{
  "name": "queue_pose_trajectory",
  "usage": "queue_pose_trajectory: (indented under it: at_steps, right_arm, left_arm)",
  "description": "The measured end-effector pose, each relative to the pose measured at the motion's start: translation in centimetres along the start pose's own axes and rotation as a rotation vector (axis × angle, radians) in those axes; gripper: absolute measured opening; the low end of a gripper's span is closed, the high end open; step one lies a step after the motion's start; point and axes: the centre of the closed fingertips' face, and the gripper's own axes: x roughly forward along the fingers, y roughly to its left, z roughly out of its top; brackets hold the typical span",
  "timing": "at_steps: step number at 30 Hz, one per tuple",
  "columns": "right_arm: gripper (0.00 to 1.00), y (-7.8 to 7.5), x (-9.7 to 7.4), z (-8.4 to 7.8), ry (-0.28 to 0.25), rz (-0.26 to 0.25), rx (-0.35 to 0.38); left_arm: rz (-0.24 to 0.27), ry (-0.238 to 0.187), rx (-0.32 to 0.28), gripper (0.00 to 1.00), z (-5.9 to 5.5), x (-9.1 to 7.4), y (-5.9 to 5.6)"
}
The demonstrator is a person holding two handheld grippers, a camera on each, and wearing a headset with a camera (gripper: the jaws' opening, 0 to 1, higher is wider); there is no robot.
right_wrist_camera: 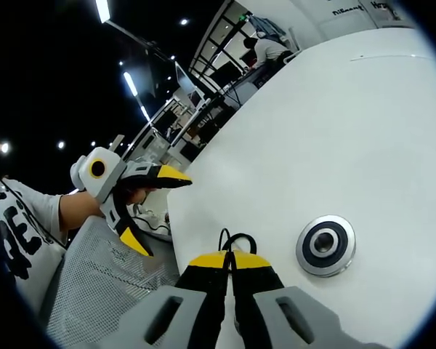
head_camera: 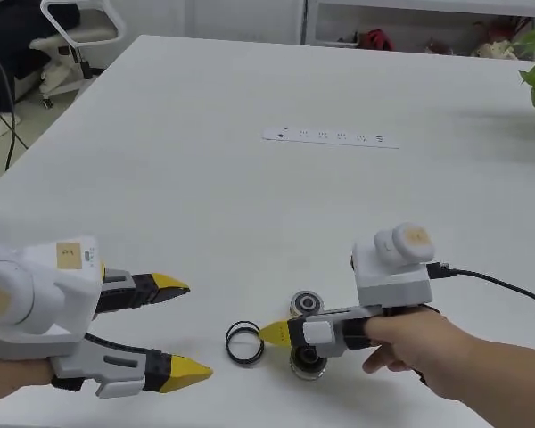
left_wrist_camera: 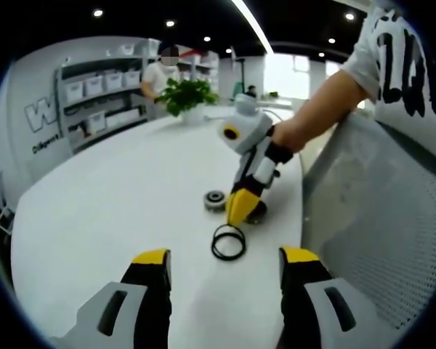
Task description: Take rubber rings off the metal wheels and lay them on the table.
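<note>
Head view: right tongs point(head_camera: 266, 333), jaws together, tips at rubber rings point(head_camera: 243, 343) lying on the table point(head_camera: 250, 196), apparently placing them; metal wheels point(head_camera: 305, 303) alongside; left tongs point(head_camera: 199, 330), jaws apart, on standby.

I am reading one large pale letter, W, on the grey far wall point(left_wrist_camera: 40, 116) at the left of the left gripper view. A smaller line is running beneath it, starting with D, the rest too blurred for me. Bold black letters are showing on the person's white T-shirt point(left_wrist_camera: 403, 65) at the right, cut off and unreadable. Small dark lettering on the far white wall point(right_wrist_camera: 349, 11) is too tiny to read. The pale yellow stickers point(head_camera: 69, 254) on the left gripper point(head_camera: 194, 328) and right gripper point(head_camera: 272, 334) are showing me no legible print.
</note>
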Motion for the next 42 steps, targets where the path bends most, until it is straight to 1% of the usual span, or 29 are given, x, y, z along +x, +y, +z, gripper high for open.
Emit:
queue_pose_trajectory:
  at_steps: [13,26,30,42]
  right_arm:
    - [0.00,-0.16,-0.02,-0.05,0.002,-0.012,-0.010]
    - [0.05,-0.38,0.06,-0.19,0.012,-0.024,-0.031]
    - [0.08,-0.37,0.10,-0.28,0.021,-0.033,-0.061]
    - [0.17,-0.03,0.46,-0.80,0.068,-0.050,-0.188]
  left_arm:
    - [-0.005,0.005,-0.001,0.61,-0.14,0.01,-0.18]
    - [-0.009,0.008,-0.002,0.61,-0.19,0.06,-0.14]
    - [-0.012,0.010,-0.002,0.61,-0.21,0.09,-0.21]
    - [-0.016,0.019,0.000,0.61,-0.50,0.18,-0.12]
